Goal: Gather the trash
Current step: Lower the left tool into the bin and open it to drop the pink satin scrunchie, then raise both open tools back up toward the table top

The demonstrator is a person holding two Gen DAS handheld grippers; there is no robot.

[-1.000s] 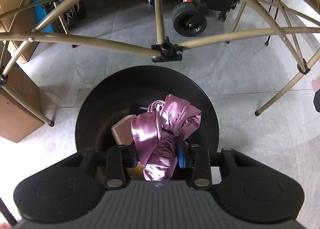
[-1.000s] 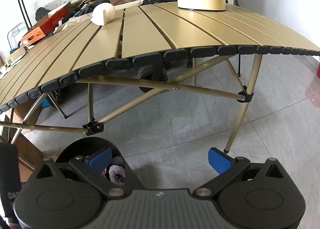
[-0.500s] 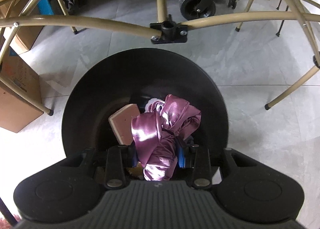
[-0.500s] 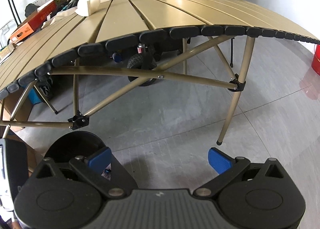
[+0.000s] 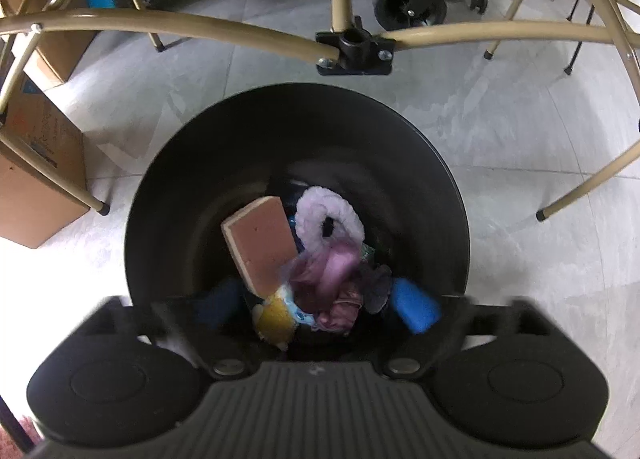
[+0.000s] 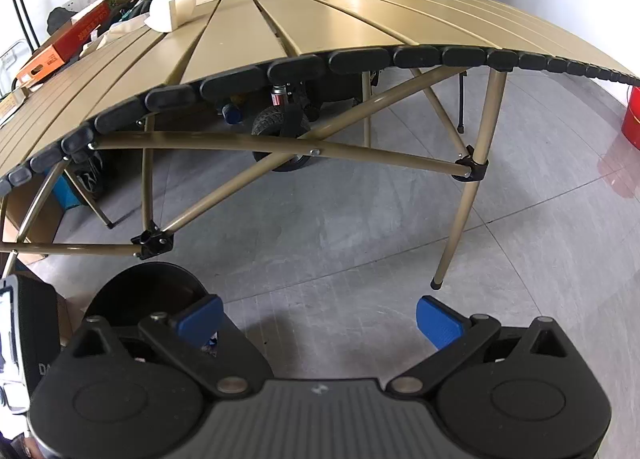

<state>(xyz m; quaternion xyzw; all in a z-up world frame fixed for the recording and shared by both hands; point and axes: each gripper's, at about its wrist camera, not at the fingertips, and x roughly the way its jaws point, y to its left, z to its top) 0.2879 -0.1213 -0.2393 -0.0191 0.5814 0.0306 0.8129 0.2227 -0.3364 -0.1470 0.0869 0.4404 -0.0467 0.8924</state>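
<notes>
The left tongs (image 5: 316, 305) point down over the black bin (image 5: 168, 195) on the floor, and their jaws have just been opening wide; nothing is pressed between them. The purple cloth (image 5: 332, 279) lies blurred inside the bin, beside a pink sponge (image 5: 260, 243) and a white fluffy ring (image 5: 320, 203). The right tongs (image 6: 316, 319) are wide open and empty, near the table (image 6: 320, 27).

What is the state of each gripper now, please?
Left gripper: open, jaws just opened, purple cloth dropped in black bin.
Right gripper: open, empty.
</notes>
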